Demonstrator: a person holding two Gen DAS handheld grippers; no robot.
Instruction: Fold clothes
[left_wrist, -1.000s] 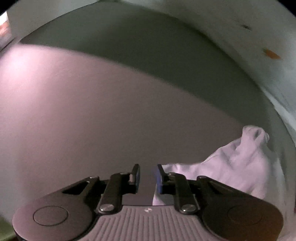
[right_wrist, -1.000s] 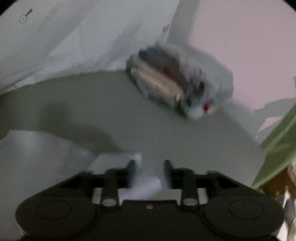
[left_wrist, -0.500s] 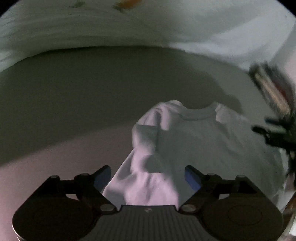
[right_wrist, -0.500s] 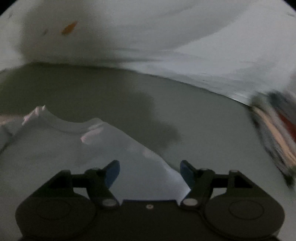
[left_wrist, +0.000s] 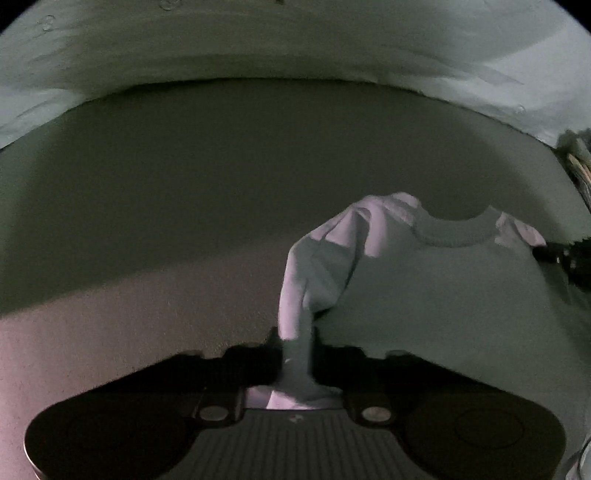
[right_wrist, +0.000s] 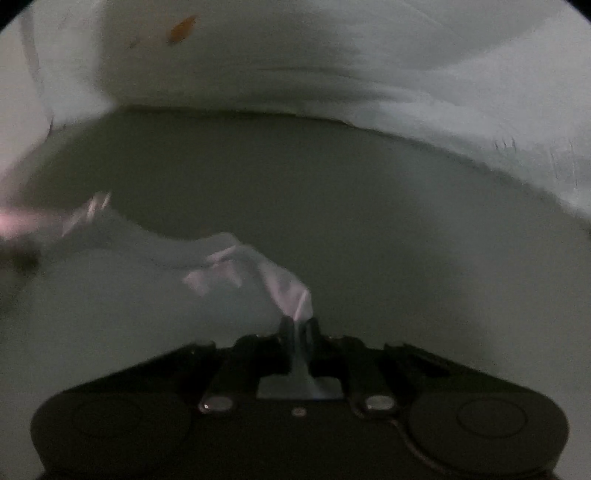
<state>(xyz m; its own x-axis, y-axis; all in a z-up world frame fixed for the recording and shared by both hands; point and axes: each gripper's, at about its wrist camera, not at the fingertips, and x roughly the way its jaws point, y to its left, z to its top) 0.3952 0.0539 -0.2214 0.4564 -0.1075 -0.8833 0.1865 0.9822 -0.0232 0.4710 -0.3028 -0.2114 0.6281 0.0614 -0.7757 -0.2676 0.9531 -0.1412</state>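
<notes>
A white T-shirt (left_wrist: 436, 280) lies on a grey table, its ribbed collar (left_wrist: 454, 236) pointing away from me. My left gripper (left_wrist: 297, 343) is shut on the shirt's left edge, with cloth bunched between the fingers. In the right wrist view the same white T-shirt (right_wrist: 110, 280) spreads to the left. My right gripper (right_wrist: 299, 328) is shut on the shirt's right edge, with a peak of cloth pinched between the fingers. The right gripper also shows in the left wrist view (left_wrist: 565, 258) at the shirt's far right edge.
The grey table (left_wrist: 221, 184) runs back to a white wall (left_wrist: 295, 44). A stack of folded clothes (left_wrist: 580, 162) stands at the far right edge. The wall carries an orange mark (right_wrist: 181, 28). The scene is dim.
Both grippers were open over the shirt half a second ago. Now both have closed on its left and right edges, and the cloth is pulled up into peaks.
</notes>
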